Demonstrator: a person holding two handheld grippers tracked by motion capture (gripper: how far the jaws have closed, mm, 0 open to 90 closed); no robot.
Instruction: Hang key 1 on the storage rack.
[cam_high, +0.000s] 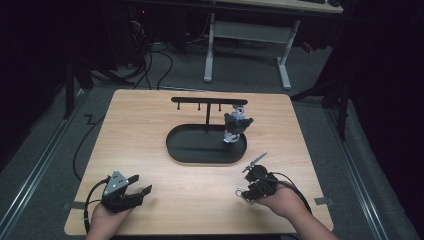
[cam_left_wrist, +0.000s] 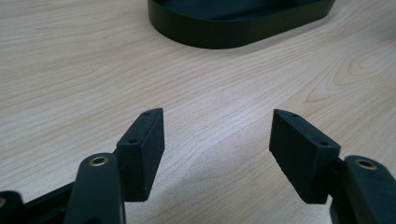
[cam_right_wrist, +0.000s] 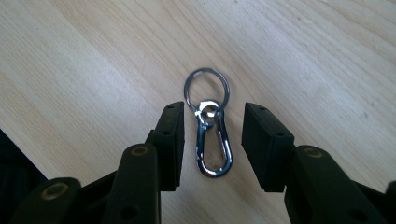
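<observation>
Right gripper (cam_right_wrist: 212, 135) points down at the wooden table (cam_high: 150, 125), near its 5 o'clock corner in the high view, where the same gripper (cam_high: 248, 192) sits in the person's right hand (cam_high: 280, 202). In the right gripper view a silver carabiner clip (cam_right_wrist: 213, 149) lies flat on the wood between the two black jaws, its split key ring (cam_right_wrist: 207, 88) attached at the 12 o'clock end and reaching beyond the jaw tips. Jaws are released: bare wood shows on both sides of the clip, neither pad touching it (the gap looks narrower on the left pad's side).

Left gripper (cam_high: 134, 192) rests near the table's 7 o'clock corner, grey three-cornered plate on top. In the left gripper view its pads (cam_left_wrist: 142, 151) stand wide apart over bare wood, gripping nothing.

At table centre stands a black oval tray (cam_high: 200, 150) with a T-shaped hook rack (cam_high: 207, 102) rising from it. A small robot figure keychain (cam_high: 236, 125) hangs at the rack's 3 o'clock end, lower part near the tray (contact with the tray cannot be told).
</observation>
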